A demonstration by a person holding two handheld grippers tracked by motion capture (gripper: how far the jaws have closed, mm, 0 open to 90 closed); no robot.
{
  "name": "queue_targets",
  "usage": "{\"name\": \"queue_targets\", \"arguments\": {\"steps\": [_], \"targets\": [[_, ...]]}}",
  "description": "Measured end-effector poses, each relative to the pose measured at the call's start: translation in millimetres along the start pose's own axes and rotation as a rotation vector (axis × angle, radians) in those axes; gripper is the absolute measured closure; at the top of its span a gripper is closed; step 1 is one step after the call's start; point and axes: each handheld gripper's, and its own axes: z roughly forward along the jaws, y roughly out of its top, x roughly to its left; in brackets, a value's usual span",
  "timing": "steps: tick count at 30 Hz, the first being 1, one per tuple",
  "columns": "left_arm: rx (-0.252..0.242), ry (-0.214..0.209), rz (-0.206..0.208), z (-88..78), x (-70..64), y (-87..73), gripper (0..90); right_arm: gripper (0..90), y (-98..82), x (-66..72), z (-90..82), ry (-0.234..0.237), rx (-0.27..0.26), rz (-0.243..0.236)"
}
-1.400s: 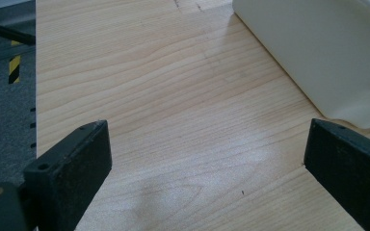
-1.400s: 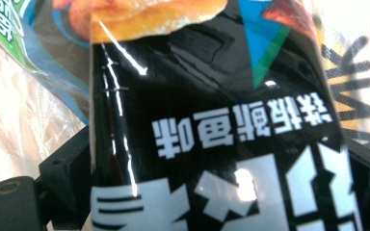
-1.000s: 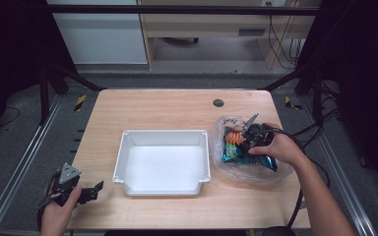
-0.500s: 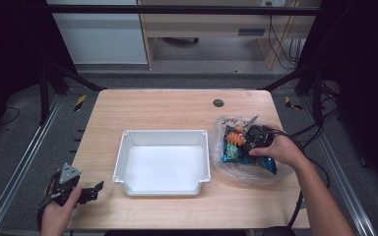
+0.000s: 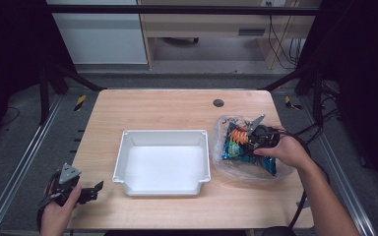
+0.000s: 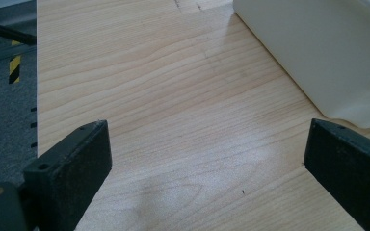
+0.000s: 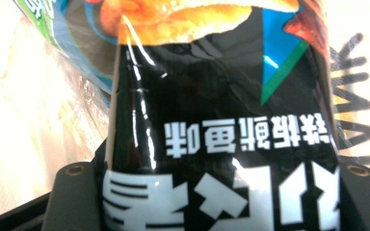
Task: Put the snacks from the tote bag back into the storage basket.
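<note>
The right claw (image 5: 250, 140) reaches into a clear plastic bag (image 5: 236, 167) at the right of the wooden surface (image 5: 177, 105), its jaws either side of a glossy black snack packet (image 7: 221, 125); whether they pinch it I cannot tell. The packet looks light, soft and slippery, best taken by a flat edge. The left claw (image 5: 91, 189) hangs wide open and empty near the white tray (image 5: 123, 147).

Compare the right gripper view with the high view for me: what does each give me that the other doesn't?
Right gripper view: white print on a glossy black snack packet lying between the right gripper's jaws; whether they grip it is unclear. High view: the empty white tray, the left gripper at the table's near-left corner, and the right gripper inside the clear plastic bag. Both: packets in the bag.
</note>
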Motion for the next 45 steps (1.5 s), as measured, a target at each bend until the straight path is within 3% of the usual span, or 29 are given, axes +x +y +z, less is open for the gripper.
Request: {"name": "queue_targets", "arguments": {"steps": [16, 20, 36, 40, 45], "targets": [[0.000, 0.002, -0.003, -0.2, 0.6, -0.1, 2.6, 37.6, -13.2, -0.4, -32.4, -0.024, -0.076, 0.005], [0.001, 0.002, -0.001, -0.2, 0.6, 0.0, 2.6, 37.7, -14.1, -3.0, -42.1, -0.016, -0.120, 0.025], [-0.001, 0.003, -0.004, -0.5, 1.2, 0.0, 2.5, 38.0, 3.1, -5.9, -75.6, -0.086, -0.195, 0.039], [-0.001, 0.002, -0.004, -0.3, 1.0, 0.1, 2.5, 38.0, 7.1, -7.6, -83.9, -0.088, -0.229, 0.059], [-0.003, 0.000, -0.004, -0.1, 0.6, 0.2, 2.5, 38.0, 10.9, -7.4, -85.9, -0.092, -0.234, 0.067]]}}
